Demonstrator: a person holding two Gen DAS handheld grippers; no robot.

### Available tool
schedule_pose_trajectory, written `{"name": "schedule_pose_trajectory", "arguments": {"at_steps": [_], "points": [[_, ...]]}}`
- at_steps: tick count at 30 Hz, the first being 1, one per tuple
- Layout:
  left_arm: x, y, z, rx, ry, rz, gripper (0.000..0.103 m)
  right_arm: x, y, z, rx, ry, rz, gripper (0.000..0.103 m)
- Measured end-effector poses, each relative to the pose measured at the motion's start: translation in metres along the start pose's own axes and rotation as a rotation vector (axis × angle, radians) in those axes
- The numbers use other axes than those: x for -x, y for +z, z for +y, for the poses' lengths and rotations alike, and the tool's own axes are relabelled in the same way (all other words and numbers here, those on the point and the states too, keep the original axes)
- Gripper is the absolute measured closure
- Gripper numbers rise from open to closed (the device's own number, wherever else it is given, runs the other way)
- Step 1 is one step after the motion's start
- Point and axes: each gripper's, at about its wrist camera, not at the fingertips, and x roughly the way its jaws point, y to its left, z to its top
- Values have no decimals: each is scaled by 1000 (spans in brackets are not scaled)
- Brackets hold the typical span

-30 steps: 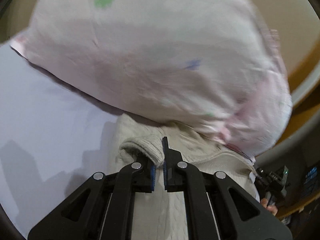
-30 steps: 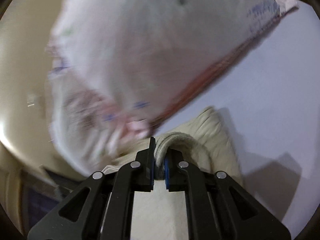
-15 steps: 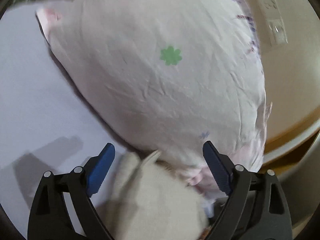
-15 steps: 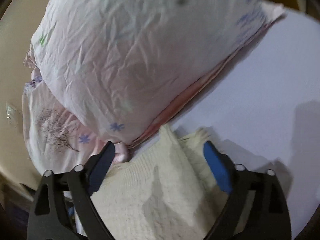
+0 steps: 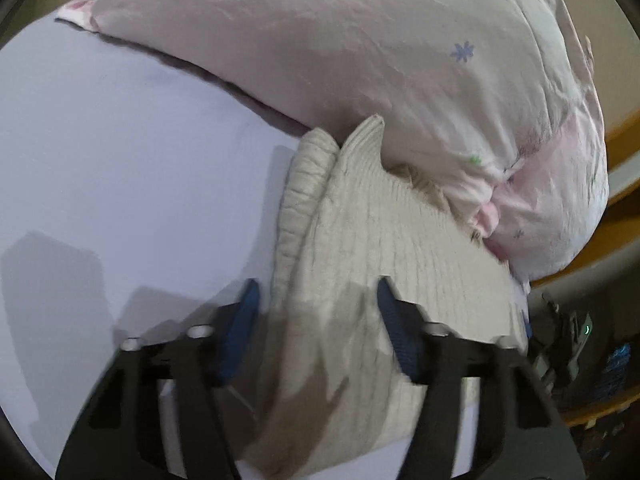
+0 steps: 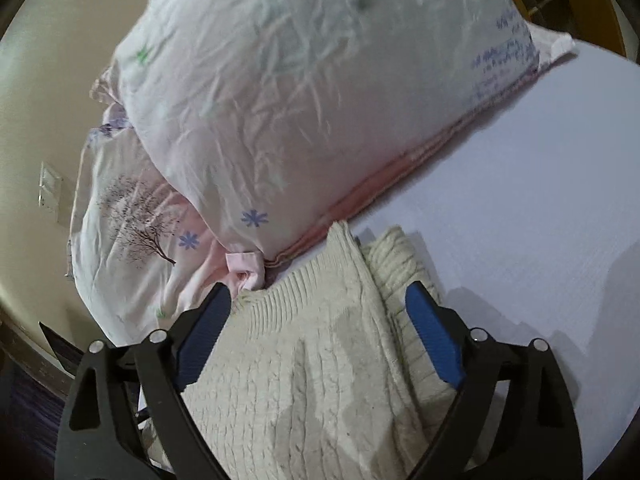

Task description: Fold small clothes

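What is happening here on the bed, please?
A person with a gripper in each hand is folding a cream knitted sweater on a pale lilac sheet. The left gripper and the right gripper are both open above the sweater and grip nothing. The sweater lies folded, its far edge against a floral pillow.

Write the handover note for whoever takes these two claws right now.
Left claw: open, holding nothing, above the cream knit sweater.
Right claw: open, holding nothing, above the same sweater.
Sweater lies on the pale sheet, its far edge against the floral pillow, with one layer folded over another.
Left: check the fold is square, tidy the ribbed edge, make any last fold.
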Motion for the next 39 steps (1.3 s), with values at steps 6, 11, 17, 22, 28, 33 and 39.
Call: {"name": "schedule_pose_trajectory", "arguments": {"at_steps": [6, 11, 17, 22, 28, 33, 39], "points": [[5, -9, 7, 144, -171, -46, 87, 3, 7, -5, -18, 74, 38, 13], [36, -10, -84, 14, -270, -117, 88, 22, 19, -5, -39, 97, -23, 13], [-36, -45, -245, -251, -409, 16, 88, 36, 33, -24, -105, 138, -62, 13], [-136, -80, -321, -253, -663, 359, 88, 46, 43, -35, -60, 11, -91, 14], [-58, -50, -279, -282, -563, 75, 50, 43, 47, -36, -50, 75, 11, 4], [-40, -44, -200, -344, -110, -22, 31, 5, 35, -22, -18, 44, 296, 2], [-80, -54, -153, -163, -170, 155, 29, -21, 20, -14, -3, -22, 421, 2]]}}
